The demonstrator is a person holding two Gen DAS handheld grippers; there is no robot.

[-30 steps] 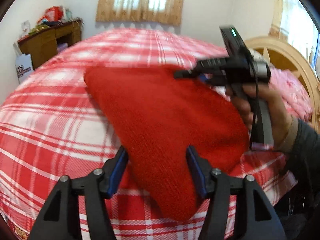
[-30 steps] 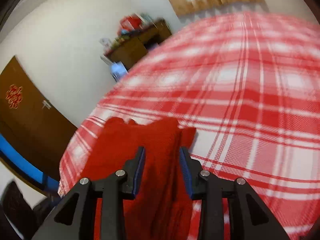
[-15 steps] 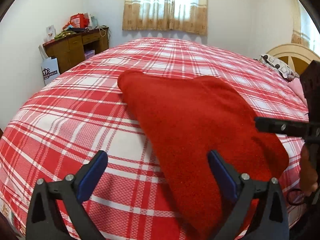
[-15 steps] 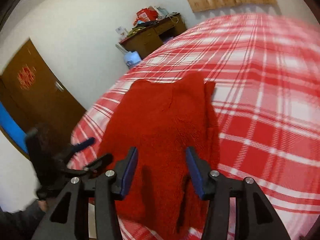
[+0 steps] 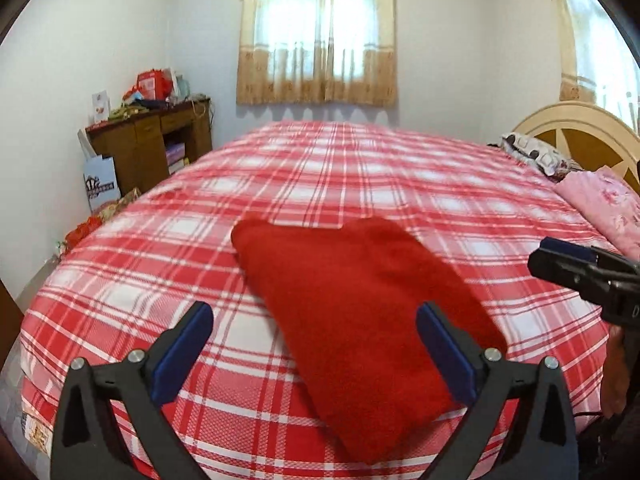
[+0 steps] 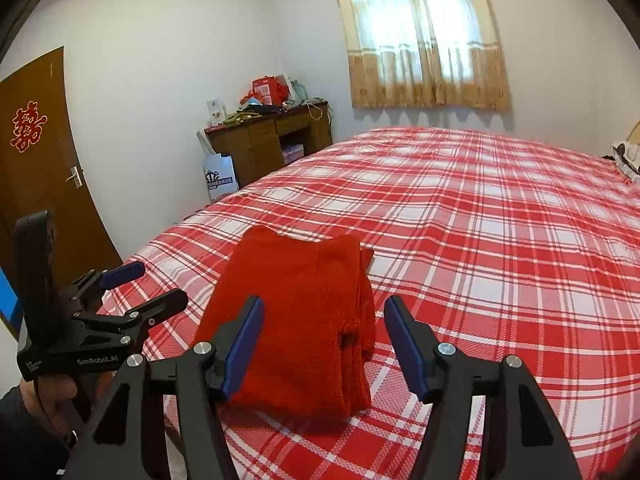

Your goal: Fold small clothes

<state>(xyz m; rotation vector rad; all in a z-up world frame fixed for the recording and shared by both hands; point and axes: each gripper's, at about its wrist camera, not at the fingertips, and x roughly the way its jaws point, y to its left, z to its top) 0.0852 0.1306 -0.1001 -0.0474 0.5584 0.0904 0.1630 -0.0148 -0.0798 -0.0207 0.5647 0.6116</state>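
Note:
A red knitted garment (image 5: 356, 304) lies folded into a long flat shape on the red-and-white plaid bed (image 5: 360, 184); it also shows in the right wrist view (image 6: 300, 320). My left gripper (image 5: 316, 332) is open and empty, held above the garment's near end. My right gripper (image 6: 324, 328) is open and empty, held back above the garment's near edge. The right gripper also shows in the left wrist view (image 5: 576, 264) at the right edge. The left gripper shows in the right wrist view (image 6: 148, 288) at the left, open.
A wooden desk (image 5: 152, 148) with clutter stands by the left wall, with a white paper bag (image 5: 100, 186) beside it. A headboard (image 5: 580, 136) and pink pillows (image 5: 600, 204) lie at the right. A brown door (image 6: 36, 152) is at far left. A curtained window (image 5: 320, 36) is behind the bed.
Both grippers have opened wider and pulled back and up from the garment. The garment now lies flat and untouched on the bed.

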